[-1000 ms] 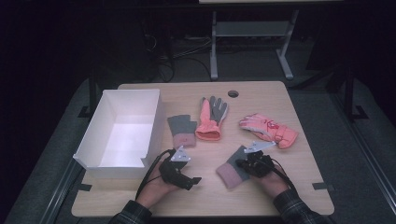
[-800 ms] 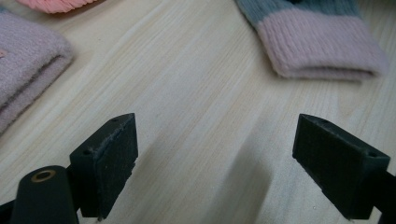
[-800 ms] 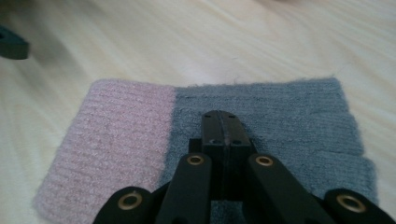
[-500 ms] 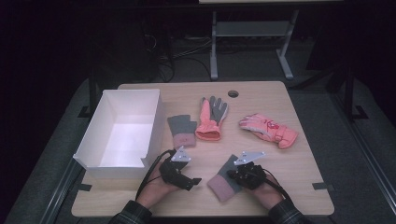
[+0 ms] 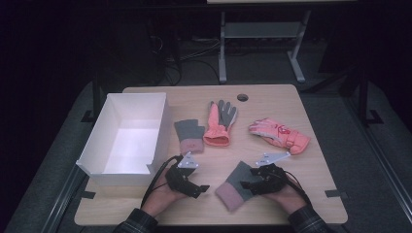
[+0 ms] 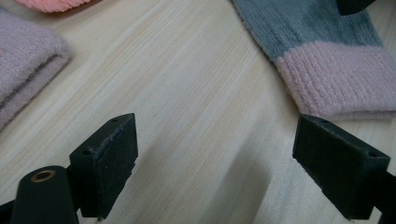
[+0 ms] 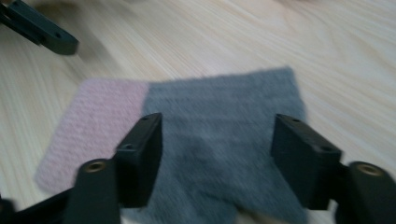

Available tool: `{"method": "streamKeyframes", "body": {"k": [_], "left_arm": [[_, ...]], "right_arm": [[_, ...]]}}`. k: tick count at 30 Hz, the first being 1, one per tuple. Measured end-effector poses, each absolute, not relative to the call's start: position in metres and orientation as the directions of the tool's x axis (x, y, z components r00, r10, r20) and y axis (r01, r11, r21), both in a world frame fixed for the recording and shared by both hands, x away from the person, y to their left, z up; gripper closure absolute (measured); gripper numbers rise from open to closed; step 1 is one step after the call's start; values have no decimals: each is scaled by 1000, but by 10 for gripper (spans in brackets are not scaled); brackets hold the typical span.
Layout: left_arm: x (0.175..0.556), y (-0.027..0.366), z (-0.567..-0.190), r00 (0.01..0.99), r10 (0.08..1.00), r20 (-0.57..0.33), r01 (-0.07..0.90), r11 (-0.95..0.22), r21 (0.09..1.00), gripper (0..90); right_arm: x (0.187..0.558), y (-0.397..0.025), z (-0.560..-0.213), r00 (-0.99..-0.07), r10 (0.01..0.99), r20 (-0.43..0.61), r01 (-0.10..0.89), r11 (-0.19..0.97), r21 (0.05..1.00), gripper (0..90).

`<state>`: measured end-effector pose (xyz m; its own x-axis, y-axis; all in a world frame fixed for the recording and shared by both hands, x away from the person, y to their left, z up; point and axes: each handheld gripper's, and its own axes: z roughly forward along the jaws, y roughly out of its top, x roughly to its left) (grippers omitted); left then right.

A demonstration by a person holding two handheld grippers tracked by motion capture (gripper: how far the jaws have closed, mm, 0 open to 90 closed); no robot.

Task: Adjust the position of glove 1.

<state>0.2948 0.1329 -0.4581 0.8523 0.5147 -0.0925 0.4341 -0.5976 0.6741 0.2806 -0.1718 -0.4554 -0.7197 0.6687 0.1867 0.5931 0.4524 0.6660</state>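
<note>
A white box (image 5: 127, 138) sits at the left of the wooden table (image 5: 311, 170), and across the middle lie a grey-and-pink knit glove (image 5: 188, 136), an orange glove with grey fingers (image 5: 219, 122) and a pink ski glove (image 5: 280, 135) toward the right. Lower centre, a second grey knit glove with a pink cuff (image 5: 233, 186) lies flat, nothing covering it. The right gripper (image 5: 248, 184) hovers over its grey part, jaws spread apart and empty. The left gripper (image 5: 200, 190), lower left of centre, points at the pink cuff, jaws wide apart over bare wood.
</note>
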Motion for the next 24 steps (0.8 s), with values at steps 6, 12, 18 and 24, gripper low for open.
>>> {"method": "streamKeyframes", "body": {"k": [6, 12, 18, 24], "left_arm": [[295, 134, -453, 851, 522, -66, 422, -602, 678, 131], [298, 135, -453, 835, 544, -78, 451, -596, 664, 131], [299, 129, -450, 824, 562, -73, 461, -590, 663, 133], [308, 123, -446, 788, 612, -62, 485, -556, 675, 141]], "right_arm": [[274, -191, -455, -703, 698, 134, 569, 441, 694, 138], [269, -212, -457, -677, 727, 112, 562, 414, 716, 107], [261, -229, -458, -660, 744, 103, 569, 407, 715, 104], [257, -242, -457, -641, 761, 101, 572, 387, 723, 102]]}}
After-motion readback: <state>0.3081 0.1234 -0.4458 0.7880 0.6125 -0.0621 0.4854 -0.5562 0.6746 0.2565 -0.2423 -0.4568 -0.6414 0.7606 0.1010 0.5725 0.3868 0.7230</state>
